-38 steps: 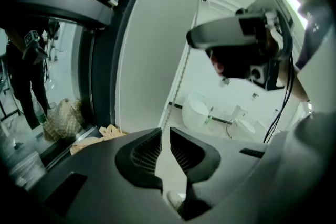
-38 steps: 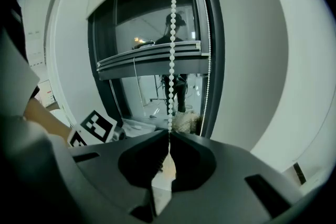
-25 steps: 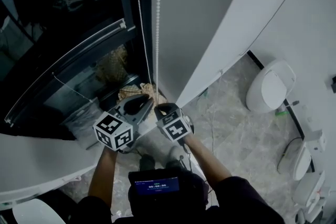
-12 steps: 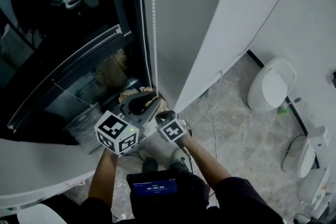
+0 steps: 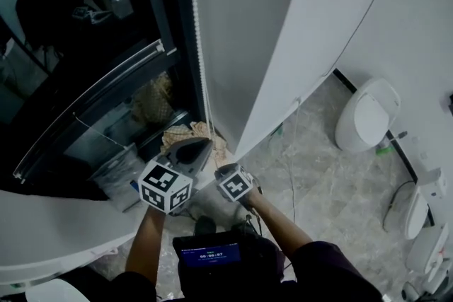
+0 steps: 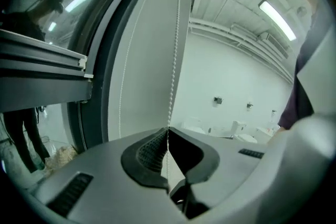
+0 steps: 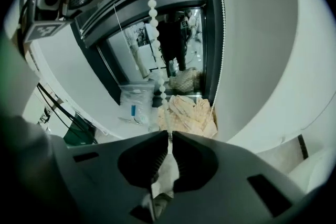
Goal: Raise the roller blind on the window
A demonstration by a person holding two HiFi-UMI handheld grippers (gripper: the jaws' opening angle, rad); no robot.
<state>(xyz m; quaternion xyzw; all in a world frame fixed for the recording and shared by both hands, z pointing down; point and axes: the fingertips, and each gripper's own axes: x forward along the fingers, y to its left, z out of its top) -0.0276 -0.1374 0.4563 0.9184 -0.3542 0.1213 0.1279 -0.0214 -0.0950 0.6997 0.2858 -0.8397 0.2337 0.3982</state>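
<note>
A white bead chain (image 5: 198,46) hangs down beside the pale roller blind (image 5: 248,25), in front of the dark window (image 5: 85,32). In the head view my left gripper (image 5: 199,146) and right gripper (image 5: 221,169) sit side by side at the chain's lower end. Seen from the left gripper view, the left gripper (image 6: 168,132) is shut on the bead chain (image 6: 173,60), and a second strand (image 6: 126,71) hangs free to its left. The right gripper (image 7: 169,136) is likewise shut on a bead chain (image 7: 154,23) running up from its tips.
Below the window a woven sack (image 5: 185,134) and a clear plastic bag (image 5: 117,167) lie on the floor. White sanitary fixtures (image 5: 364,120) stand on the marble floor at the right. A curved white ledge (image 5: 42,237) runs at lower left. A small screen (image 5: 209,251) hangs at my chest.
Both grippers have come down a little toward me along the chain, still closed on it. The two strands now look closer together in the head view.
</note>
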